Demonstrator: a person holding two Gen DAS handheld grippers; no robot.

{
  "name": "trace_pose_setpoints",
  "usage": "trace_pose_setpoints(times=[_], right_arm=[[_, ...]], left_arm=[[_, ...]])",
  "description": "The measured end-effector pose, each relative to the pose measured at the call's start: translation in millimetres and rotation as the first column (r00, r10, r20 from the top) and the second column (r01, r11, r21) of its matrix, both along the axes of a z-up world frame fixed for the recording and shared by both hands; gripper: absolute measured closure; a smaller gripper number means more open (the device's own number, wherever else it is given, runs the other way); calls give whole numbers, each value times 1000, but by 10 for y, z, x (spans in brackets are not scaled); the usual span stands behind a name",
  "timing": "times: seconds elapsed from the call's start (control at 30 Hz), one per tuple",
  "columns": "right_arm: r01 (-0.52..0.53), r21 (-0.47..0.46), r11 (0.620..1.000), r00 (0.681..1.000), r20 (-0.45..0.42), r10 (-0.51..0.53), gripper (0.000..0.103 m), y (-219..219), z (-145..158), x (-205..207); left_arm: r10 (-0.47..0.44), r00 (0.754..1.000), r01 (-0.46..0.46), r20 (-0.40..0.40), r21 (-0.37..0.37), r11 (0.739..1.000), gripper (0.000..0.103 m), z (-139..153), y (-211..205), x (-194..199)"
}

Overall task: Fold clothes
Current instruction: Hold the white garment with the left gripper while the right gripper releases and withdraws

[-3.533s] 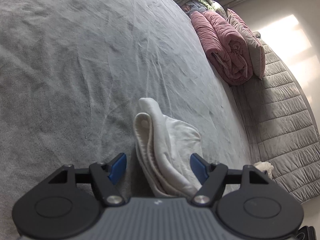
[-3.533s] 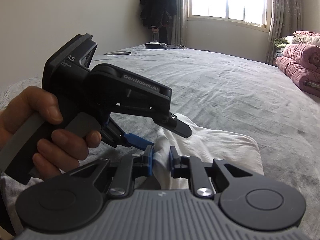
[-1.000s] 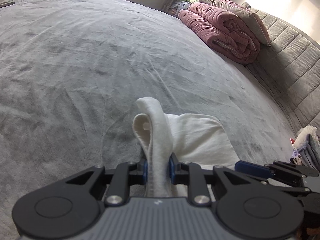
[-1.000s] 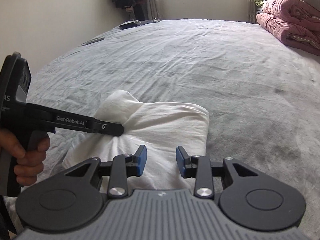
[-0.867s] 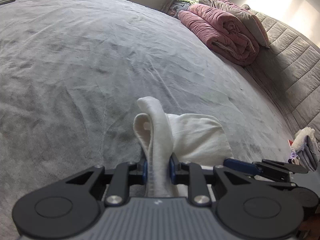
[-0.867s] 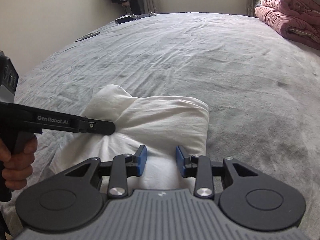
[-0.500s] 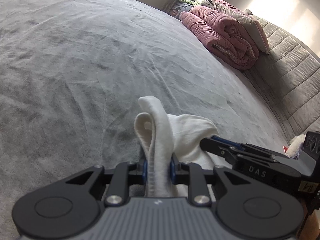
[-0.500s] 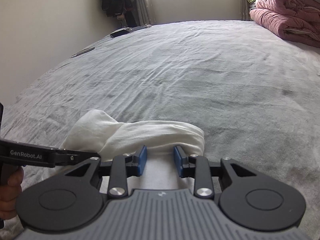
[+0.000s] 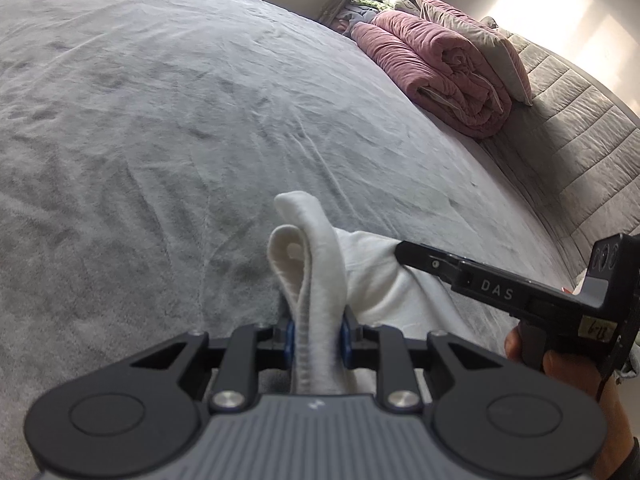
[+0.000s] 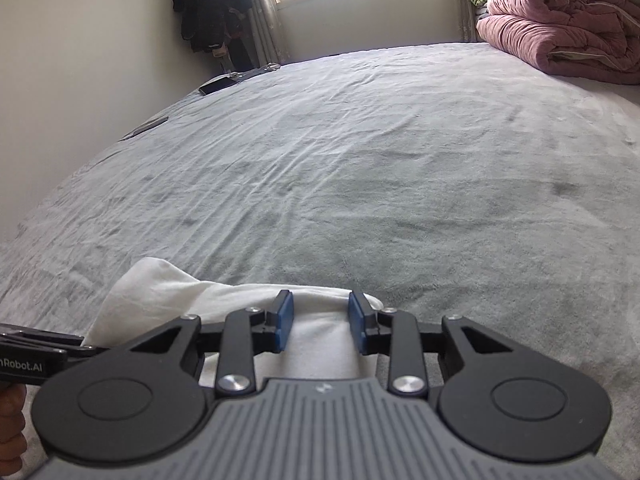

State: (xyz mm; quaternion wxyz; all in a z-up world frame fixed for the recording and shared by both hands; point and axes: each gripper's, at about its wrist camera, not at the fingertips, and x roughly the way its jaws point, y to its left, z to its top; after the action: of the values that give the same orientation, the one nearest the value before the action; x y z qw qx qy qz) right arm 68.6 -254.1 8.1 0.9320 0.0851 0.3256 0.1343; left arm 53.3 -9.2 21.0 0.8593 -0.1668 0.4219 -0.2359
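A white garment [image 9: 372, 280] lies bunched on the grey bed cover [image 9: 160, 140]. My left gripper [image 9: 316, 338] is shut on a thick doubled hem [image 9: 316, 248] that stands up in a loop above its blue pads. From the right, one black finger [image 9: 432, 264] of the right gripper rests on the cloth's far side. In the right wrist view the right gripper [image 10: 321, 322] stands open low over the garment's folded edge [image 10: 160, 292]. White cloth shows between its pads, which do not squeeze it. The left gripper's finger [image 10: 36, 344] reaches in at the left edge.
A rolled pink quilt [image 9: 440, 76] and a grey pillow [image 9: 480, 40] sit at the head of the bed by the padded headboard [image 9: 580, 140]. A phone [image 10: 216, 84] lies at the far edge. Dark clothes [image 10: 208, 16] hang beside the window. A hand [image 9: 560, 364] holds the right gripper.
The left gripper, open 3.5 s ago, closed on the hem and has held still since. The right gripper let go of the cloth and came in from the right to its far edge.
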Motion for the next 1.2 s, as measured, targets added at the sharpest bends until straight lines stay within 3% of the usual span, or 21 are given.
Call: trace_pose_setpoints(times=[0.07, 0.13, 0.27, 0.4, 0.5, 0.73, 0.87, 1.03, 1.2], right_arm=[[21, 15, 1000, 1000, 1, -21, 71, -38, -3, 27], [77, 25, 997, 997, -16, -77, 60, -114, 9, 48], [114, 120, 986, 992, -65, -107, 60, -331, -9, 99], [117, 160, 980, 991, -87, -104, 65, -419, -46, 130], [83, 159, 984, 994, -85, -70, 82, -397, -46, 135], [51, 179, 982, 994, -106, -32, 90, -387, -45, 118], [46, 135, 990, 997, -71, -37, 93, -315, -26, 96], [36, 89, 995, 998, 46, -40, 98, -253, 91, 37], [63, 78, 995, 995, 76, -69, 98, -241, 35, 47]], left_arm=[[-1, 1000, 1, -1, -2, 1000, 81, -4, 2, 3], [-2, 1000, 2, -4, -6, 1000, 81, -7, 9, 8], [-2, 1000, 2, -11, -14, 1000, 81, -15, 15, 11], [-3, 1000, 3, -16, -18, 1000, 81, -21, 18, 11], [-4, 1000, 4, -17, -18, 1000, 81, -23, 9, 11], [-7, 1000, 6, -18, -20, 1000, 81, -27, 5, 30], [-7, 1000, 7, -16, -19, 1000, 81, -33, 6, 33], [-6, 1000, 6, -12, -19, 1000, 81, -37, 7, 24], [-4, 1000, 4, -15, -24, 1000, 81, -40, 8, 25]])
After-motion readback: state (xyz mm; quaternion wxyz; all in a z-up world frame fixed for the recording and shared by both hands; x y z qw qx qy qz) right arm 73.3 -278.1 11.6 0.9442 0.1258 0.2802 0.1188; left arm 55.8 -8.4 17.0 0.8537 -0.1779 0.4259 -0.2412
